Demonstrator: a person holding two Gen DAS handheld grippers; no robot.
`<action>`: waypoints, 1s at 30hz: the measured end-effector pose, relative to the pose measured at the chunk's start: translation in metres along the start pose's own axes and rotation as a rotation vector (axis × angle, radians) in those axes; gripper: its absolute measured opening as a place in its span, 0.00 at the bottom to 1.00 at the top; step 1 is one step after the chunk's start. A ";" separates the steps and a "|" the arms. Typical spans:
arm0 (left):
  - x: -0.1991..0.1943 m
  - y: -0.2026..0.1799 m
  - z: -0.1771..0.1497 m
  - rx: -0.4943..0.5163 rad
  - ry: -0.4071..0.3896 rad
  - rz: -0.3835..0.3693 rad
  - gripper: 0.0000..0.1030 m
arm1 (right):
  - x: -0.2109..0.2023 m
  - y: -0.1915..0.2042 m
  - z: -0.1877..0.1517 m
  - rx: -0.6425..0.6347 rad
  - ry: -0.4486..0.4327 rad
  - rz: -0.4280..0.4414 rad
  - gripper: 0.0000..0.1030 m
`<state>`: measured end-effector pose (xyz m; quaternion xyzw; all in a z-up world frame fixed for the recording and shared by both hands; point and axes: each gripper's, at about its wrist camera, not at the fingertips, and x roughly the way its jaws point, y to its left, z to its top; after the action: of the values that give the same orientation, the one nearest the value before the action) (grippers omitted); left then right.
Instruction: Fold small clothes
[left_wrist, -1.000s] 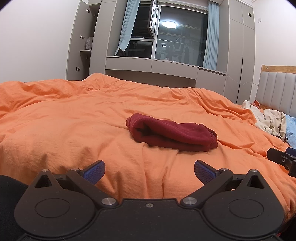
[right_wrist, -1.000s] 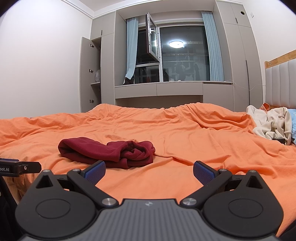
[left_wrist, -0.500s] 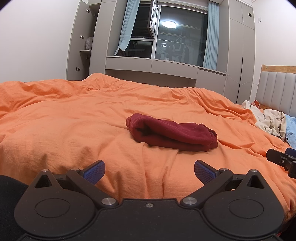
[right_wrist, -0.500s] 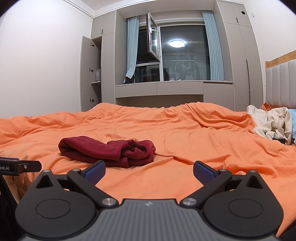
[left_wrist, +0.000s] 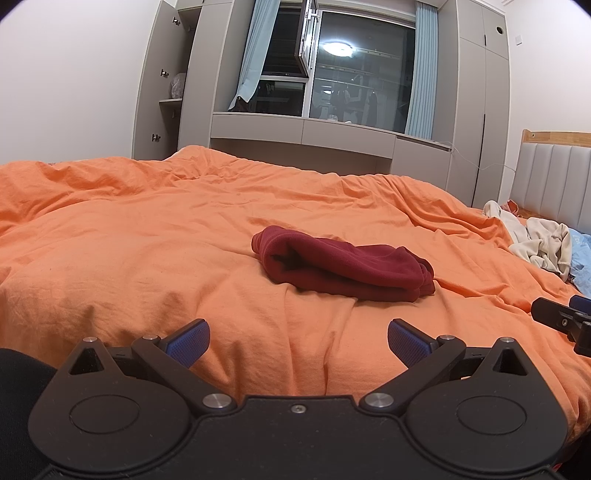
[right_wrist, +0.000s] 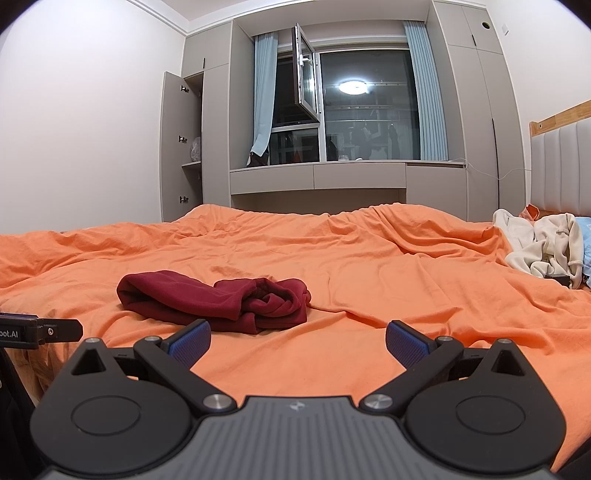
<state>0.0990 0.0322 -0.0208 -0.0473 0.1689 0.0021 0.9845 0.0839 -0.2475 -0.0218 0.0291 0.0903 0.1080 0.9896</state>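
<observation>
A dark red garment (left_wrist: 343, 267) lies folded in a loose bundle on the orange duvet (left_wrist: 147, 236); in the right wrist view it (right_wrist: 214, 301) sits left of centre. My left gripper (left_wrist: 298, 343) is open and empty, held low at the bed's near edge, well short of the garment. My right gripper (right_wrist: 297, 341) is open and empty, also short of the garment and to its right. Each gripper's tip shows at the edge of the other's view.
A pile of cream and light blue clothes (left_wrist: 535, 243) lies at the right by the padded headboard (left_wrist: 554, 184), also in the right wrist view (right_wrist: 543, 247). Grey cabinets and a window (right_wrist: 351, 110) stand beyond the bed.
</observation>
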 end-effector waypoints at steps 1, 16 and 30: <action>0.000 0.000 0.000 0.000 0.000 0.000 0.99 | 0.000 0.000 0.000 0.000 0.000 0.000 1.00; 0.000 0.000 0.000 0.001 -0.001 0.001 0.99 | 0.000 0.001 0.000 -0.001 0.001 0.000 1.00; -0.006 -0.012 -0.002 0.076 -0.049 0.132 0.99 | 0.000 0.002 0.000 0.000 0.002 0.000 1.00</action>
<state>0.0934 0.0199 -0.0193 0.0014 0.1475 0.0616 0.9871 0.0837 -0.2457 -0.0214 0.0292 0.0913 0.1082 0.9895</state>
